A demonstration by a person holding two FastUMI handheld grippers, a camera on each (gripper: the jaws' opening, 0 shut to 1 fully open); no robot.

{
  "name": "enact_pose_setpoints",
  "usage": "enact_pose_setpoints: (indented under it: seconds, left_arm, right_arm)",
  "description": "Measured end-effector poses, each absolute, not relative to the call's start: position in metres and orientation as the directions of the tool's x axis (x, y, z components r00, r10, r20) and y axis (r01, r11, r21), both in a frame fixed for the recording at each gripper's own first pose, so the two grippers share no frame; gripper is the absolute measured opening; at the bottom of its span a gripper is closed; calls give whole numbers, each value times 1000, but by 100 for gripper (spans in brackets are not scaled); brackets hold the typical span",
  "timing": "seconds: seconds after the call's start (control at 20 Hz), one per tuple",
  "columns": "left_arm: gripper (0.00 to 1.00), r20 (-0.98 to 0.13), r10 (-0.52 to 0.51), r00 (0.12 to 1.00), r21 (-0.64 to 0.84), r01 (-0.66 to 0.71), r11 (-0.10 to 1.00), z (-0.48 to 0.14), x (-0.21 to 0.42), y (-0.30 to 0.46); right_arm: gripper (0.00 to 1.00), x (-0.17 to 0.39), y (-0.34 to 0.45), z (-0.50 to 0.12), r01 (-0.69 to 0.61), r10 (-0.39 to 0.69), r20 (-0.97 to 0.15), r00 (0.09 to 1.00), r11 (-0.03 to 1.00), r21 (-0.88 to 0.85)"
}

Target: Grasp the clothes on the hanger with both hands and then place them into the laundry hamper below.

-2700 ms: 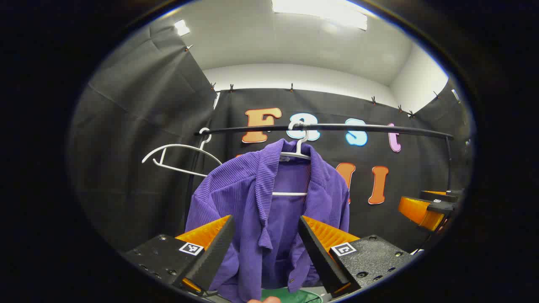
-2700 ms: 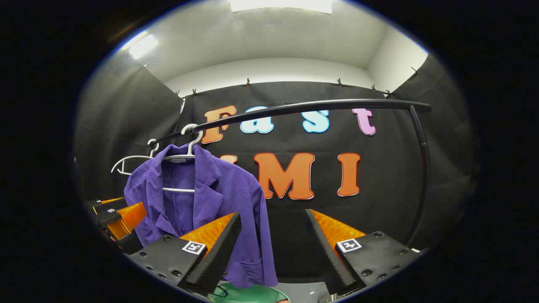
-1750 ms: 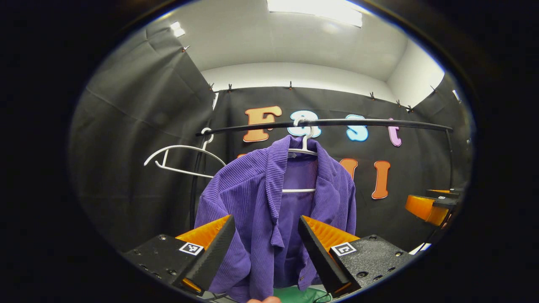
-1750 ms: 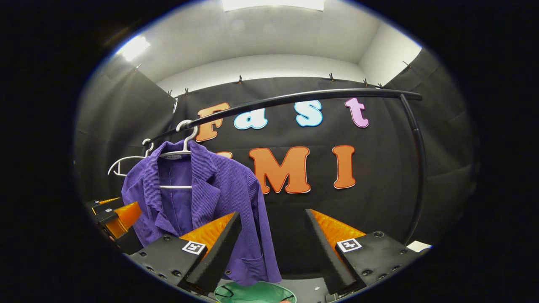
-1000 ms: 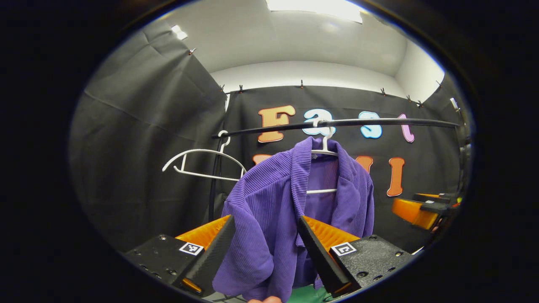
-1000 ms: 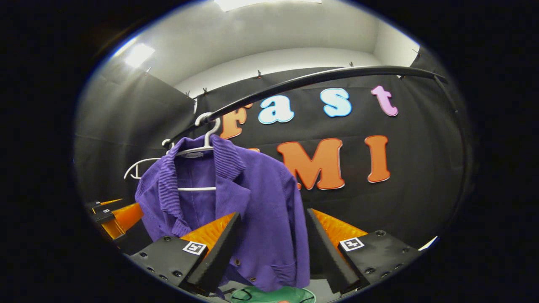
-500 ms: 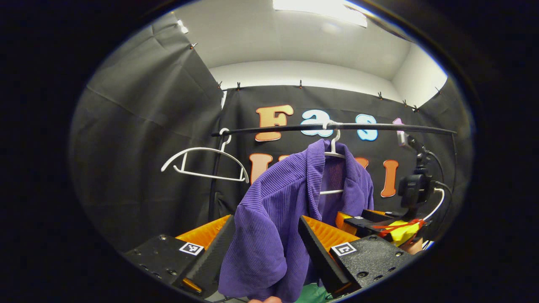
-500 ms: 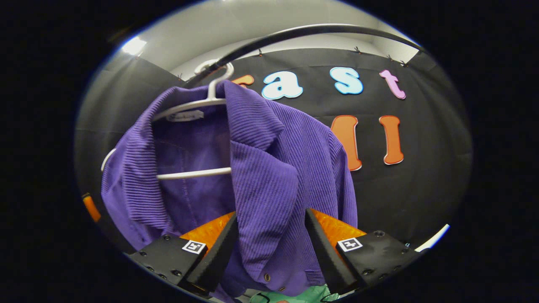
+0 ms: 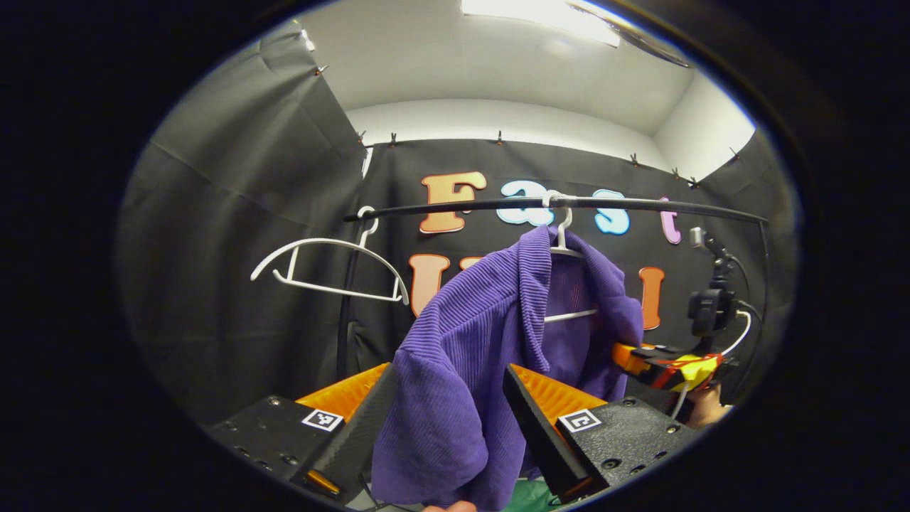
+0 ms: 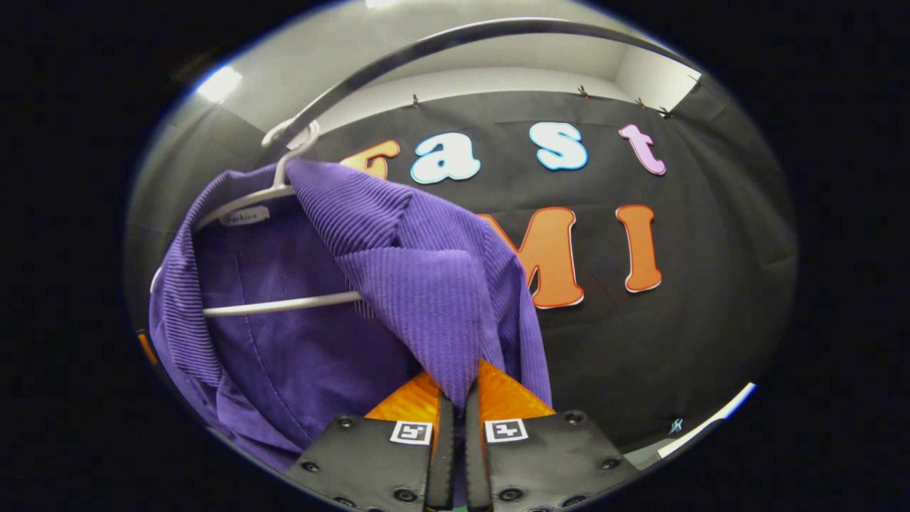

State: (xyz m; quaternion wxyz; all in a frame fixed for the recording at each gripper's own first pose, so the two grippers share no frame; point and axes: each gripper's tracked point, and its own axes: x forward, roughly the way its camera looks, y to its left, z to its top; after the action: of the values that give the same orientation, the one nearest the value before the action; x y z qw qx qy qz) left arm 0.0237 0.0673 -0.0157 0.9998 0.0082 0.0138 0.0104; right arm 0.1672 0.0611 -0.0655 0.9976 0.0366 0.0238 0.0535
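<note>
A purple ribbed jacket (image 9: 462, 334) hangs on a white hanger (image 9: 563, 238) from the black rail (image 9: 455, 208). My left gripper (image 9: 444, 402) is open, its fingers standing wide on either side of the jacket's near shoulder and sleeve. In the right gripper view, my right gripper (image 10: 455, 391) is shut on the lapel of the jacket (image 10: 419, 306), just below the hanger's crossbar (image 10: 277, 306). From the left gripper view the right gripper (image 9: 629, 352) sits at the jacket's far front edge, with a hand (image 9: 700, 409) behind it. A sliver of the green hamper (image 9: 522, 498) peeks out under the jacket.
An empty white hanger (image 9: 330, 267) hangs at the rail's left end, beside the rack's upright post (image 9: 345, 313). The rail (image 10: 426, 46) arches close overhead in the right gripper view. Black cloth walls close in at the back and left.
My right gripper has moved in to the jacket and shut on its lapel. My left gripper has drifted closer, so the sleeve now lies between its open fingers. The jacket has swung slightly.
</note>
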Motion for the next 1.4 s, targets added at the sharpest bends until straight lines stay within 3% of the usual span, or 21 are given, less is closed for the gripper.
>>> enact_pose_setpoints:
  seconds: [0.15,0.2,0.3,0.4,0.6,0.75,0.8,0.85,0.95,1.1,1.25,1.35,1.4]
  left_arm:
    - [95,-62,72,995,-42,-75,996,-44,19,29]
    - [92,-78,71,994,-62,-76,995,-54,18,13]
    - [95,-99,87,991,-79,-95,992,-67,23,-9]
    - [92,-79,124,989,-70,-130,989,-69,34,-17]
    - [99,-9,232,973,46,-231,972,-86,65,-6]
    - [91,-15,331,943,173,-324,930,-111,84,20]
    - [95,-25,344,939,187,-333,924,-114,89,26]
    - [92,-27,331,943,183,-321,929,-112,92,25]
    - [60,16,272,962,155,-271,950,-90,89,21]
    - [13,-10,257,966,173,-251,952,-71,65,31]
    - [6,41,272,961,212,-275,938,-32,42,50]
    - [7,80,294,952,188,-304,934,-5,35,64]
    - [9,86,301,950,160,-311,937,5,34,70]
  right_arm:
    - [10,150,34,-38,-216,216,14,976,972,89]
    - [13,140,30,-28,-275,272,48,961,957,93]
    - [17,130,26,-14,-371,363,90,927,925,86]
    - [14,120,19,-4,-416,407,112,907,906,74]
    - [14,103,14,15,-478,462,163,872,875,76]
    - [14,87,12,22,-497,484,185,856,867,35]
    - [18,83,10,25,-497,484,194,853,868,22]
    - [14,81,9,27,-491,479,203,854,871,6]
    - [14,83,10,30,-470,465,219,858,882,-33]
    - [14,89,3,35,-389,390,253,886,920,-53]
    - [14,100,-1,44,-295,304,301,904,952,-77]
    - [10,101,4,54,-271,288,333,898,958,-97]
    - [14,103,3,58,-259,277,348,896,961,-98]
